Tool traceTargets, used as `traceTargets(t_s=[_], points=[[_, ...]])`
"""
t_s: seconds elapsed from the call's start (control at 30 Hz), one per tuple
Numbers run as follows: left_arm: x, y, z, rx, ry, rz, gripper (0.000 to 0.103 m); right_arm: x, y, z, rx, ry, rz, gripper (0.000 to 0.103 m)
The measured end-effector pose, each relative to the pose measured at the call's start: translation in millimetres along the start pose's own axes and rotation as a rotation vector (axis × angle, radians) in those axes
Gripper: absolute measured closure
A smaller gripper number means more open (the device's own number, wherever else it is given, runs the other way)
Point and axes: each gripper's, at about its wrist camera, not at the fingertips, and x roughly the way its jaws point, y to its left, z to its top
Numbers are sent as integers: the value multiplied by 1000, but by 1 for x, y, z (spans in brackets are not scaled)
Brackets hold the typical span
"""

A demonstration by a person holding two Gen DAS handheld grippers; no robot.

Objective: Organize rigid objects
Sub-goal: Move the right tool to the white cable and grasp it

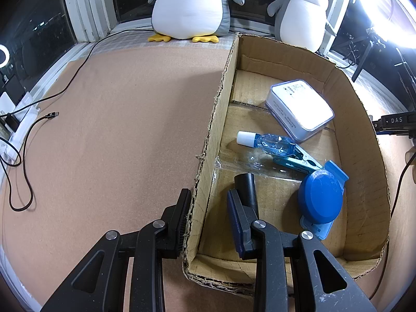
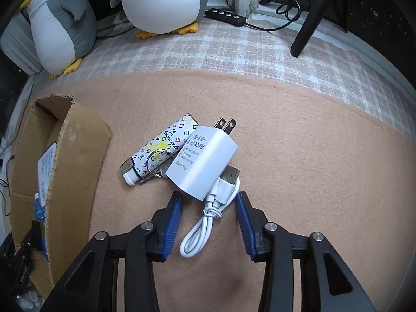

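My left gripper [image 1: 208, 193] is open and straddles the near left wall of the cardboard box [image 1: 215, 119], with one finger outside and one inside. Inside the box lie a white case [image 1: 299, 109], a blue bottle [image 1: 273, 143], a teal clip [image 1: 296, 161], a blue round item [image 1: 321, 199] and a black tube [image 1: 247, 187] just beyond the inner finger. My right gripper [image 2: 208, 195] is open over a coiled white USB cable [image 2: 205, 221]. Just ahead of it a white plug charger [image 2: 205, 156] rests partly on a patterned lighter [image 2: 161, 148] with a key ring [image 2: 153, 161]. The box [image 2: 75, 156] stands to their left.
Two plush penguins [image 1: 189, 5] [image 1: 299, 13] sit at the back edge. A black cable [image 1: 26, 156] trails over the brown mat [image 1: 117, 117] on the left. A black switch strip [image 2: 226, 15] and a black stand leg [image 2: 309, 18] are at the far right.
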Motion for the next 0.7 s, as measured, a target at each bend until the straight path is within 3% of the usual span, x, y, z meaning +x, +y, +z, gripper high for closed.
traceTargets(t_s=[0.17, 0.7], points=[[0, 0, 0, 0, 0, 0, 72, 2, -1, 2, -13, 8, -32, 82], [0, 0, 0, 0, 0, 0, 72, -8, -58, -19, 36, 5, -60, 83]])
